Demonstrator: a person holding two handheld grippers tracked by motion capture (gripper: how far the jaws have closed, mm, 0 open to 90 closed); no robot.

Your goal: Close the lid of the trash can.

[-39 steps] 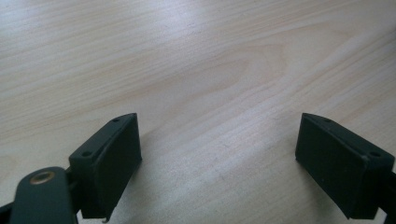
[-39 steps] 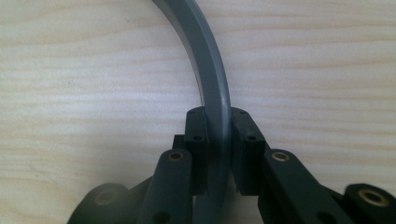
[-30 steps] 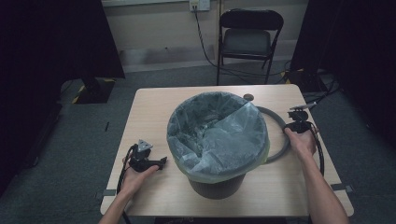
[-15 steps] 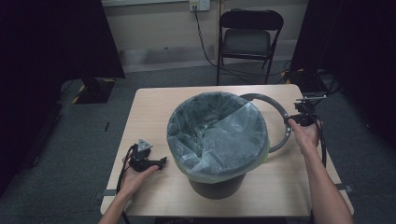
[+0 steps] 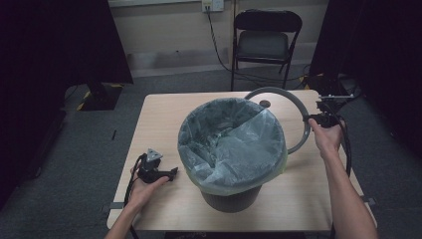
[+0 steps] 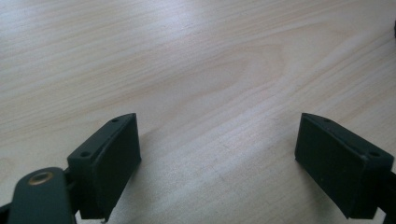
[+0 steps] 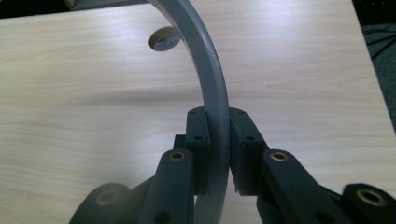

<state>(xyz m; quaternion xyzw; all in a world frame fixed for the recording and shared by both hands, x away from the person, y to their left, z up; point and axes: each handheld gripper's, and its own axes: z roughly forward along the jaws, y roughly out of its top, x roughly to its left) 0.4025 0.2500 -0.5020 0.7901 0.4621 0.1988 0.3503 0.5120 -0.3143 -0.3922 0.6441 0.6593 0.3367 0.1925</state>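
Looking down from the high view, the right gripper [image 5: 312,118] pinches the grey ring [image 5: 298,107] at its right side. The ring stands up at a slant behind and to the right of the bin [image 5: 231,149], partly hidden by it. The bin sits in the middle of the table [image 5: 159,114] with a thin bag [image 5: 234,142] pulled over its top. So the bin's open top lies to the left of the ring and a bit nearer the person. The ring likely has to go that way and lie flat to sit over the rim. The right hand [image 5: 326,138] is the near one for that job. The left gripper [image 5: 171,173] rests low on the table, just left of the bin, near the bin's foot.

In the left gripper view, the two black pads [image 6: 112,156] stand wide apart. Nothing is between them, just bare wood. This tool is let go and waiting.

In the right gripper view, the pads [image 7: 200,135] squeeze the ring [image 7: 212,74] from both sides. The ring curves up and away to the left from the jaws, above the wood. A small round hole [image 7: 164,38] in the table shows beside the ring's curve. The grip looks firm, on the ring's edge.
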